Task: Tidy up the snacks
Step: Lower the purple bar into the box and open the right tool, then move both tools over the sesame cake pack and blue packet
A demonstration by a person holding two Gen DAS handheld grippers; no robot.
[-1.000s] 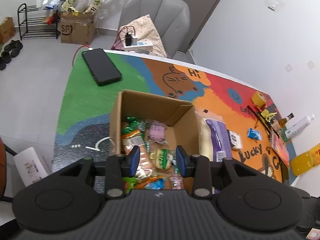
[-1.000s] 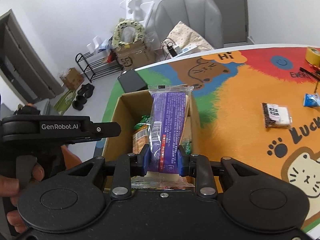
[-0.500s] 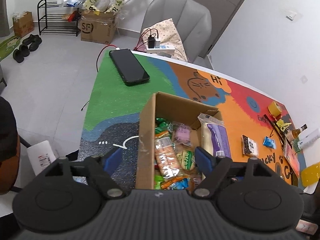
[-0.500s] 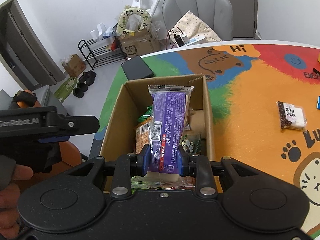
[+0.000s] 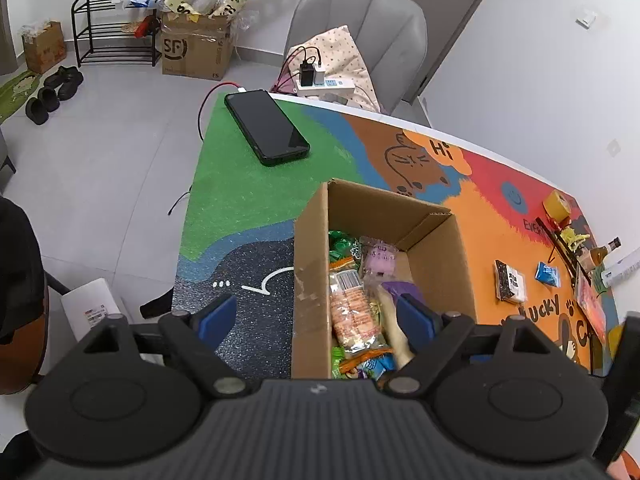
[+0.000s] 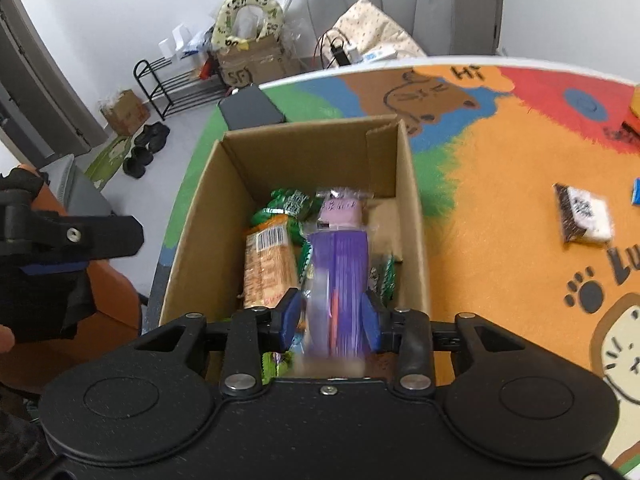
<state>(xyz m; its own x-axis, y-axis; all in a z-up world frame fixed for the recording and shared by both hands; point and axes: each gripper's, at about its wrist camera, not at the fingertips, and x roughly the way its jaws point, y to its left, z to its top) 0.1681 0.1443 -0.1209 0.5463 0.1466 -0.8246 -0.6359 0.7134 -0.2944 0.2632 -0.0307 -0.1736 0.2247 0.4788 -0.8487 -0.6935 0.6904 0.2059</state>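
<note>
An open cardboard box (image 5: 312,264) (image 6: 412,208) stands on the colourful mat and holds several snack packs. My left gripper (image 5: 316,320) is open wide, its fingers either side of the box's left wall. My right gripper (image 6: 331,320) hangs over the box's near end. Its fingers stand apart around a purple snack pack (image 6: 340,276), which is blurred and lies down in the box; it also shows in the left wrist view (image 5: 400,290). A dark and white snack pack (image 5: 510,280) (image 6: 584,216) lies on the orange mat right of the box.
A black phone (image 5: 266,128) lies on the green part of the mat behind the box. A small blue packet (image 5: 547,273), a yellow tape roll (image 5: 556,202) and bottles sit at the far right edge. A grey chair (image 5: 360,36) stands behind the table.
My right gripper has opened and the purple pack has dropped from upright down into the box. My left gripper has stayed wide open and shifted a little left along the box wall.
</note>
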